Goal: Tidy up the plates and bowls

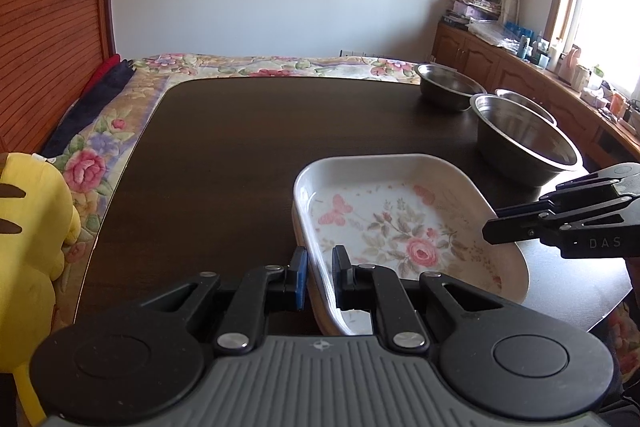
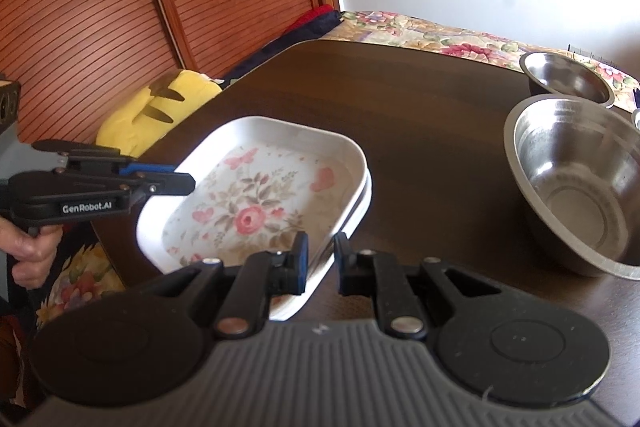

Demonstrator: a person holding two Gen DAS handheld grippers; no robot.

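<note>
A white rectangular plate with a rose print (image 1: 400, 223) (image 2: 256, 203) lies on a second white plate whose rim (image 2: 362, 203) shows just under it, on the dark table (image 1: 240, 147). My left gripper (image 1: 320, 273) is shut on the top plate's near-left rim; the right wrist view shows it from the side (image 2: 188, 181). My right gripper (image 2: 322, 259) is shut on the opposite rim and reaches in from the right (image 1: 490, 227). Three steel bowls stand behind: a large one (image 1: 524, 139) (image 2: 580, 183), a smaller one (image 1: 448, 87) (image 2: 568, 75), and one mostly hidden (image 1: 528, 101).
A yellow plush toy (image 1: 28, 247) (image 2: 160, 111) sits by the table's left edge on a floral bedspread (image 1: 260, 63). A wooden slatted wall (image 2: 100, 7) rises behind it. A cluttered wooden cabinet (image 1: 520, 67) runs under the window. A person's hand (image 2: 32, 251) holds the left gripper's handle.
</note>
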